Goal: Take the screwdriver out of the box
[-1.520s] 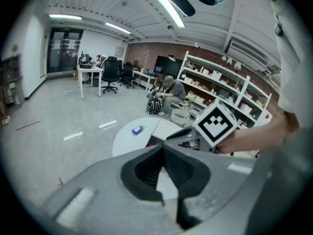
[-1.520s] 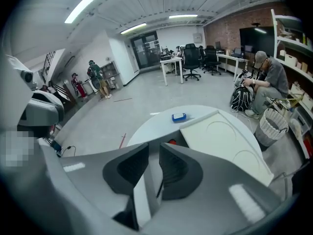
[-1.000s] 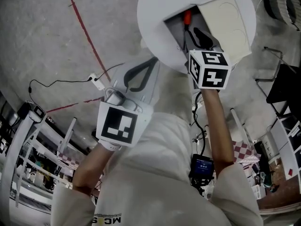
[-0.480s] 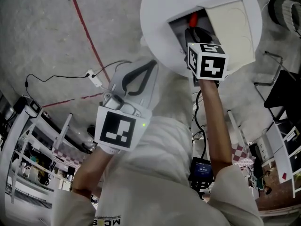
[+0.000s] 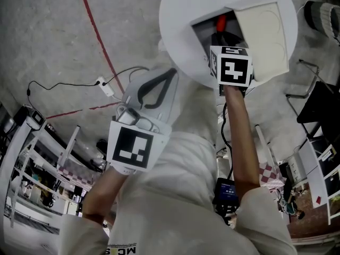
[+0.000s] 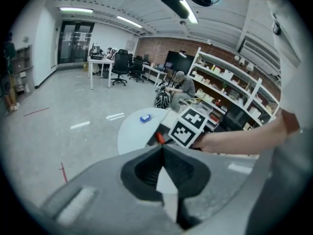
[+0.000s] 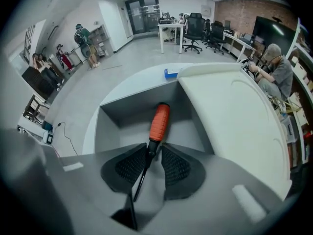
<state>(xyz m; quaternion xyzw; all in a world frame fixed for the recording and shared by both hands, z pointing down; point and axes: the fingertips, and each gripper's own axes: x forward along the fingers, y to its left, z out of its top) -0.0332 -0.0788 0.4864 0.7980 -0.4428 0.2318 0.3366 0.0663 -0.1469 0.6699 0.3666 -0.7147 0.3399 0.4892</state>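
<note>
A screwdriver point(image 7: 159, 121) with an orange handle and a thin black shaft lies in an open grey box point(image 7: 127, 111) on a round white table point(image 5: 178, 20). The box's cream lid point(image 5: 263, 33) is swung open to the right. My right gripper point(image 7: 150, 153) points steeply down into the box; its jaws are closing, with the shaft between the ribbed pads and small gaps on both sides. In the head view only the orange handle point(image 5: 220, 22) shows above the right gripper's marker cube. My left gripper point(image 5: 171, 72) hangs off the table's near edge, shut and holding nothing.
A small blue object point(image 7: 170, 73) lies on the table's far side. A cable and power strip point(image 5: 106, 89) and a red floor line point(image 5: 98, 36) lie on the concrete to the left. Shelves stand near the person, and a seated person point(image 7: 279, 72) is to the right.
My right gripper has sunk into the box, toward the screwdriver. The left gripper has stayed where it was.
</note>
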